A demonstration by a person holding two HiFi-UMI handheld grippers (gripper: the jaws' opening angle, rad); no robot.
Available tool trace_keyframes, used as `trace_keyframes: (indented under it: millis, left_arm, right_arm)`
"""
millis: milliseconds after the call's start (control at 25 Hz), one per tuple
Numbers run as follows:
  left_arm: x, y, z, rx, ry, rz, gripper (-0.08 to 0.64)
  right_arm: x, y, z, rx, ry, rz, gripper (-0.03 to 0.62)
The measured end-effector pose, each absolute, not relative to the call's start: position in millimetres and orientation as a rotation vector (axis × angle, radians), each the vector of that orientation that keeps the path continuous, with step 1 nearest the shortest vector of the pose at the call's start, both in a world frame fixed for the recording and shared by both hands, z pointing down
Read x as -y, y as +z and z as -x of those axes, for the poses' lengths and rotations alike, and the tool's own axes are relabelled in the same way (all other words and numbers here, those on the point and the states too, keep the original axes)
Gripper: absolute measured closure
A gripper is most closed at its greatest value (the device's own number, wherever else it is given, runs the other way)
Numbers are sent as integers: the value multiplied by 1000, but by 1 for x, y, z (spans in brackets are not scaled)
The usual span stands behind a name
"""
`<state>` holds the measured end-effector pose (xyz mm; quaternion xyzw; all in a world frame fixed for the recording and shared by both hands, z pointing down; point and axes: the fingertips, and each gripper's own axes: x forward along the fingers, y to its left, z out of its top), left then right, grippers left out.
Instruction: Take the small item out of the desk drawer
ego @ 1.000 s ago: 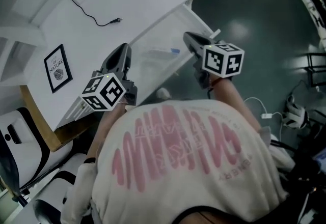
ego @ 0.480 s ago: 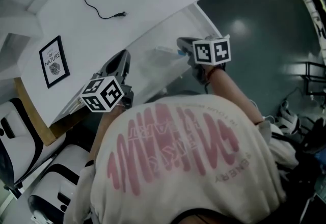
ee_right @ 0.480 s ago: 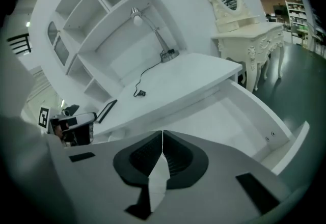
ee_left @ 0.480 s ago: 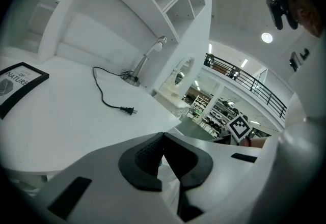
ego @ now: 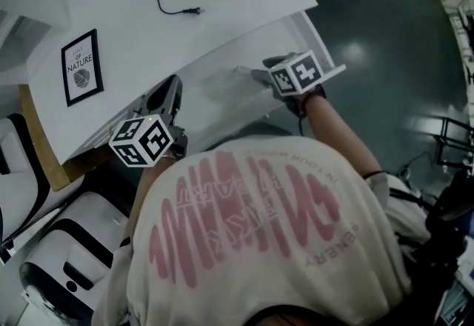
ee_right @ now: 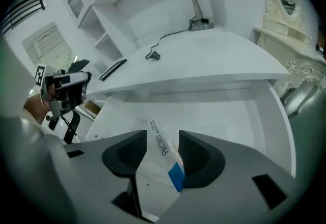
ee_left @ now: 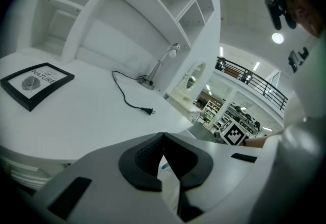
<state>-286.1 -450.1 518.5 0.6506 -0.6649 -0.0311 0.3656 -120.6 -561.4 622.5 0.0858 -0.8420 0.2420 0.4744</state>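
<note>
Already the drawer [ee_right: 229, 111] is open; inside it the packet [ee_right: 162, 164] is straddled, ungripped, by the right hand-held gripper [ee_right: 162, 139], whose jaws have just been opening; the left hand-held gripper [ee_left: 163, 141] is closed. Lifting remains.

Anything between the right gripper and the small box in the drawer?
Nothing: the right gripper view shows the small box sitting between the jaws of the right gripper, which have just been opening.
</note>
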Motion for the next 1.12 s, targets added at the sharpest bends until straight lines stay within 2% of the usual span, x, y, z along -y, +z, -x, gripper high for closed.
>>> trace_keyframes:
  millis: [120,440,800,1120]
  left_arm:
    - [442,522,294,1740,-93,-1632,531]
    - [431,529,301,1768,-103,-1584,531]
    - [419,530,294,1783,-111,-1560,531]
    - [419,516,282,1802,-116,-1593,531]
  right_arm:
    - [556,635,124,2005,544,-148,367]
    - [550,668,119,1888,461,-107,370]
    - [549,669,113,1888,471,-154,482]
    - [550,630,122,2015,546,-203,488]
